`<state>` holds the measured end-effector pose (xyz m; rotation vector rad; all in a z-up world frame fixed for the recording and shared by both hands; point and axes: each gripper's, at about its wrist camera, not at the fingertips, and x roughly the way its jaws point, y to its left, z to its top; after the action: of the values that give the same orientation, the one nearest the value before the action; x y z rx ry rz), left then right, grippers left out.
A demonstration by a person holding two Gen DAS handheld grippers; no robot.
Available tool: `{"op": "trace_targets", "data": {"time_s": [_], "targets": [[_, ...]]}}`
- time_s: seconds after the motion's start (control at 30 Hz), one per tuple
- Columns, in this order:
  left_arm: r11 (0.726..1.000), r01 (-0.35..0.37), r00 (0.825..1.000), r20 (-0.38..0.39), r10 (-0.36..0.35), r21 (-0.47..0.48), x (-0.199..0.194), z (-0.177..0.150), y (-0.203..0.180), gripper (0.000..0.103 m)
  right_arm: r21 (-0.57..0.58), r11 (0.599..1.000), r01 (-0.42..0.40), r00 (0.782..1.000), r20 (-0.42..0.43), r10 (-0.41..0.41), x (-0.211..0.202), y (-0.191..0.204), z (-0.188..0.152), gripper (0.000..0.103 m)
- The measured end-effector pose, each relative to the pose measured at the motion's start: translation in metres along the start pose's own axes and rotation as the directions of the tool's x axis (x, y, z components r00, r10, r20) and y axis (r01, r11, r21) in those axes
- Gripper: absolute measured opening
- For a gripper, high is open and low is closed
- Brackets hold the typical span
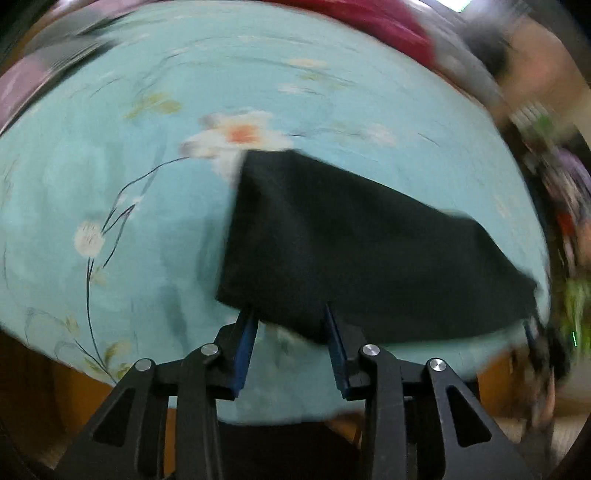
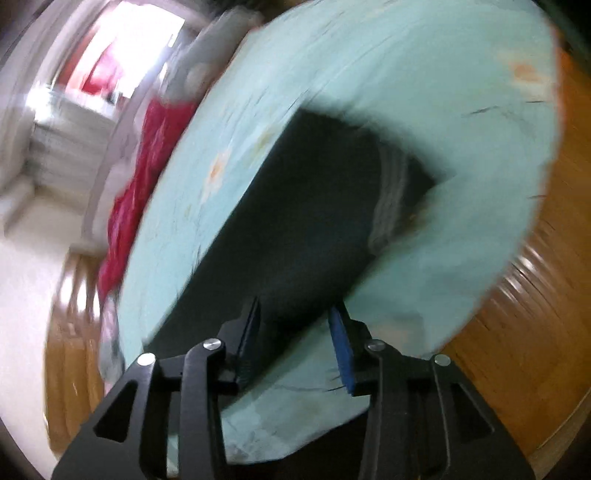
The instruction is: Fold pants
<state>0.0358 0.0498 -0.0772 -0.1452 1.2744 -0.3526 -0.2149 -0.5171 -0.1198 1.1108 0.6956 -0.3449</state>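
The black pants [image 1: 351, 251] lie folded on a light blue flowered bed sheet [image 1: 110, 166]. My left gripper [image 1: 290, 310] points down at their near edge. Its blue-padded fingers stand apart, with the fabric's edge at their tips and sheet showing between them. In the right wrist view the pants [image 2: 314, 206] run away from me as a long dark strip, with a greyish band [image 2: 391, 192] near the far end. My right gripper [image 2: 295, 306] is at their near end, its jaws apart with black cloth between the tips. Both views are blurred.
A red cloth [image 1: 388, 29] lies at the far edge of the bed and is also in the right wrist view [image 2: 140, 177]. Wooden floor [image 2: 517, 332] borders the bed sheet [image 2: 443, 74]. Blurred clutter [image 1: 565, 206] sits to the right of the bed.
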Motion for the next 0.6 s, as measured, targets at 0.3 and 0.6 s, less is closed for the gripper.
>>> {"op": "trace_targets", "data": {"time_s": [0.3, 0.6], "targets": [[0.883, 0.025, 0.992, 0.097, -0.079, 0.469, -0.018, 0.039, -0.173, 0.072, 0.149, 0.986, -0.073, 0.988, 0.144, 0.052, -0.03, -0.049, 0.025, 0.048], [0.641, 0.106, 0.99, -0.139, 0.001, 0.76, 0.129, 0.054, -0.432, 0.072, 0.212, 0.965, -0.151, 0.984, 0.123, 0.127, -0.003, -0.061, 0.024, 0.048]]}}
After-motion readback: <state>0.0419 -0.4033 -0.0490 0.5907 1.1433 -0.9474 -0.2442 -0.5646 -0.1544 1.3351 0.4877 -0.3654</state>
